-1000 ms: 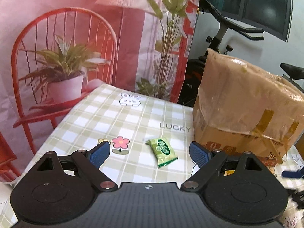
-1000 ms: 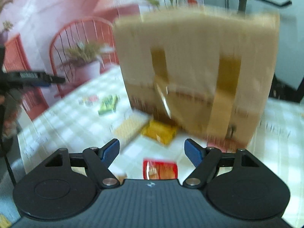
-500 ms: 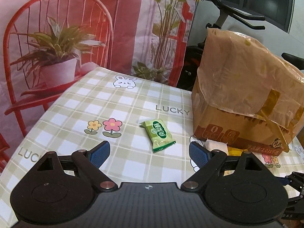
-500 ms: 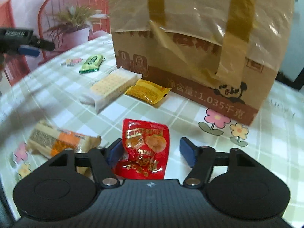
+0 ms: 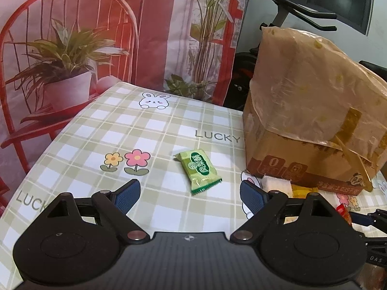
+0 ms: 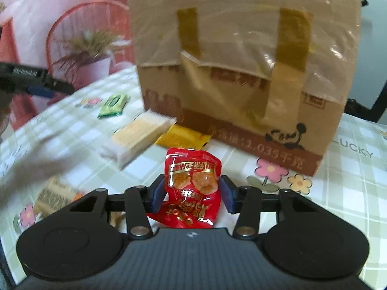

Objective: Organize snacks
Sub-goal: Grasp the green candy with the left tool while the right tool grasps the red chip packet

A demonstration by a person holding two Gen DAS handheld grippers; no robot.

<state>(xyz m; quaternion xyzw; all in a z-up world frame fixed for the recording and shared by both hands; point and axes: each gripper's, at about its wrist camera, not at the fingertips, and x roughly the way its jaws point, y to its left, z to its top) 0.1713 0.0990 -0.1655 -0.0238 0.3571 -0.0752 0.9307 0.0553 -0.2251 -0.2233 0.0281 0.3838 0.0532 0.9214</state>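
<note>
The right tool has come down over the red packet, which a moment ago lay flat on the desk ahead of wide-set jaws. The jaws are closing now. Both pads touch the packet's sides, and its upper half bulges and stands up between them. Judged from this, the pickup of the first snack is under way but the grip is not yet firm.

The left tool stands released, jaws wide, with nothing between them. It has sunk toward the desk, and the green packet now lies just ahead of its fingertips, slightly right of centre. This tool appears staged for the next pickup.

Both tools point forward and steeply downward at the desk.

Location of remaining items, right wrist view: the cracker pack and the yellow packet lie side by side at the foot of the cardboard box. A further snack lies near the left edge, blurred. The box is wrapped in plastic film and tape; no opening is visible.
</note>
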